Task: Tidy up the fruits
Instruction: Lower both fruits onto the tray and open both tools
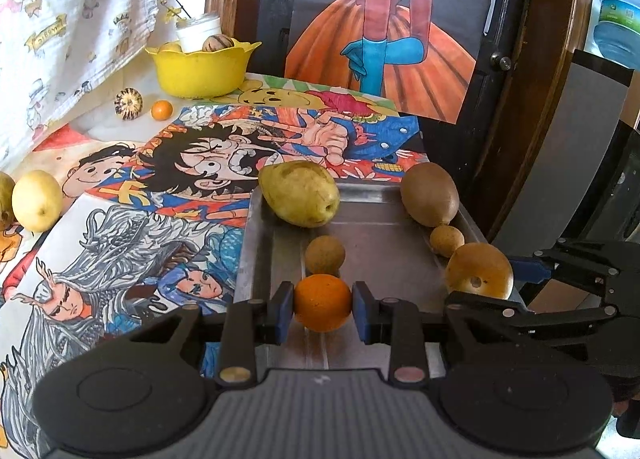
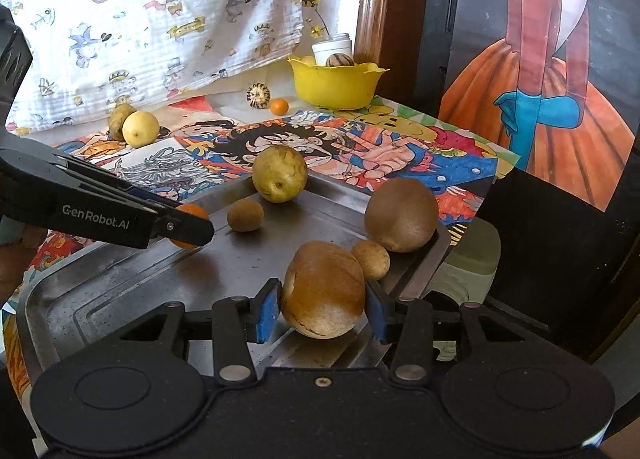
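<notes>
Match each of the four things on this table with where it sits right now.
Things:
1. round orange citrus fruit
2. large tan round fruit
3. striped brown nut
4. pale yellow round fruit

Places:
A. in the yellow plastic bowl
B. between the left claw's pads
C. on the drawings, off the metal tray
D. between the right claw's pads

Pairs: 1-B, 2-D, 3-A, 4-C

Dull scuffed metal tray (image 2: pixel 120 291), glossy yellow plastic bowl (image 2: pixel 334 89), crinkled printed cloth (image 2: pixel 140 19).
</notes>
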`<state>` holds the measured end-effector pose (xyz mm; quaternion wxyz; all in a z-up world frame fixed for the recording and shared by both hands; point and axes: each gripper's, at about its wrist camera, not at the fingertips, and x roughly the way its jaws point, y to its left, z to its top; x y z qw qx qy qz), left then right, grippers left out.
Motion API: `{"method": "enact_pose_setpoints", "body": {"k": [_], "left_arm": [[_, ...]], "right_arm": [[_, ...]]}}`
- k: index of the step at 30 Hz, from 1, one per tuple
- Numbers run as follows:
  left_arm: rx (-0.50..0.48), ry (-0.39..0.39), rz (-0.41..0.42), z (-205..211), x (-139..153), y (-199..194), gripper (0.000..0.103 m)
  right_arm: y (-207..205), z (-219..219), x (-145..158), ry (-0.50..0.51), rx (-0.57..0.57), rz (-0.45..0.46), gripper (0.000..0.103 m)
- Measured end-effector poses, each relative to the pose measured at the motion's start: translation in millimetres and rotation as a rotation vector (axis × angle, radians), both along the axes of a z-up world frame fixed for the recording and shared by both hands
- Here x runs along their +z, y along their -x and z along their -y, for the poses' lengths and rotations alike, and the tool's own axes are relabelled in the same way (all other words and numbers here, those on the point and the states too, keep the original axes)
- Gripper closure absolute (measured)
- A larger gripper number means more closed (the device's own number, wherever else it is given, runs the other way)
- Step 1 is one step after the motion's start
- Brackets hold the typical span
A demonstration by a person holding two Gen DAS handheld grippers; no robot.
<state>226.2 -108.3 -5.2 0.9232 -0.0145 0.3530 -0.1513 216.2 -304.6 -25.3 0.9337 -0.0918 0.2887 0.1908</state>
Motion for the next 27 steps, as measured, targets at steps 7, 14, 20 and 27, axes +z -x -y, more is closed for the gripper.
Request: {"method": "enact_pose_setpoints", "body": {"k": [7, 14, 20, 27], "left_arm": [[0.011, 0.02, -0.031, -4, -3, -3, 0.068], [0.022, 0.03, -0.047, -5, -5, -3, 0.068], [0.05, 0.056, -0.034, -10, 4, 3, 0.042], [0.093, 0.065, -0.004, -16, 22, 14, 0.017]], "right_arm": [[1, 4, 0, 0.004, -0.012, 0.003, 0.054], [4, 4, 1, 0.005, -0.011, 0.005, 0.048], [12, 7, 7, -0.016, -0.026, 0.006, 0.035], [31, 14, 24, -0.047, -0.04, 0.015, 0.016]]}}
